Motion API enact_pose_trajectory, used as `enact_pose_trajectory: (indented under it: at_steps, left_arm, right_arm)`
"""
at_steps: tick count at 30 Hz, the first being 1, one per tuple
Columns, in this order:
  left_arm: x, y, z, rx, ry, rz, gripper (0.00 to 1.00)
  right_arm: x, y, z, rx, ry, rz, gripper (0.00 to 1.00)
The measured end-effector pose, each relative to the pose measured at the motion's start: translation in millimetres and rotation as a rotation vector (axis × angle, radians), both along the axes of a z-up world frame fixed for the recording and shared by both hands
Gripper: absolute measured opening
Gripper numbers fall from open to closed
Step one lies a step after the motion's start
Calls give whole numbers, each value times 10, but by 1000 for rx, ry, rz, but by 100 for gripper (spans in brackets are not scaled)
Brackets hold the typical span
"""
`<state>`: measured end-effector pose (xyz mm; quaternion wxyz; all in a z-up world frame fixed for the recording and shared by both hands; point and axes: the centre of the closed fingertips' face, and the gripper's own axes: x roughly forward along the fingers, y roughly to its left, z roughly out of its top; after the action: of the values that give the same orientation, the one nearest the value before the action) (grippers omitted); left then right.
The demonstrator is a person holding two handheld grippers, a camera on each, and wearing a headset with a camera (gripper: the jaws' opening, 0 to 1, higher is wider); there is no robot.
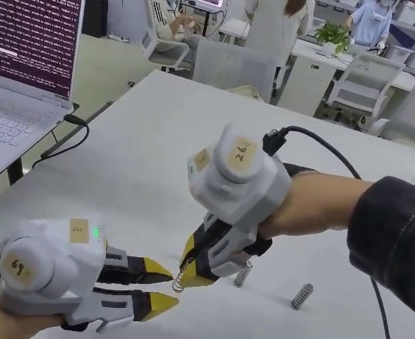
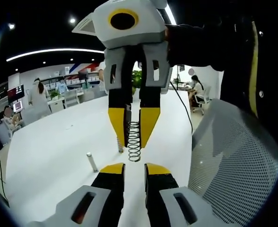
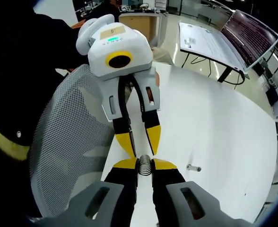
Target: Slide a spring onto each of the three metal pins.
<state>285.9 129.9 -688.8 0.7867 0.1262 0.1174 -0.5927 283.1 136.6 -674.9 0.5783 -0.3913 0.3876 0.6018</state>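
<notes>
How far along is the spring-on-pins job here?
Done: uncertain. A near spring and a far spring sit on the table past the right claw; whether pins are inside them can't be told. In hand: right claw shut on a third spring, left claw open. Left: seating that spring, at least.

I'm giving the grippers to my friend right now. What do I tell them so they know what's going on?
Right gripper: shut on a spring, held low over the table.
Left gripper: open, holding nothing, tips pointing at that spring from close by.
Metal pin: on the table beside the grippers; it looks bare.
Second spring and third spring: tilted on the table near the right gripper. I can't tell if pins are inside them.
Done: one spring is gripped.
Left: slide it onto a pin, then check the other two.
</notes>
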Motion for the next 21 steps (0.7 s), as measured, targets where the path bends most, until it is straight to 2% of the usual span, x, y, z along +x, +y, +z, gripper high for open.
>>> enact_pose_trajectory:
  at_steps: [7, 21]
  left_arm:
    - [23, -19, 67, -25, -29, -1, 0]
    - [34, -36, 56, -25, -25, -4, 0]
  right_arm:
    - [36, -31, -17, -16, -6, -10, 8]
    - [36, 22, -25, -12, -6, -2, 8]
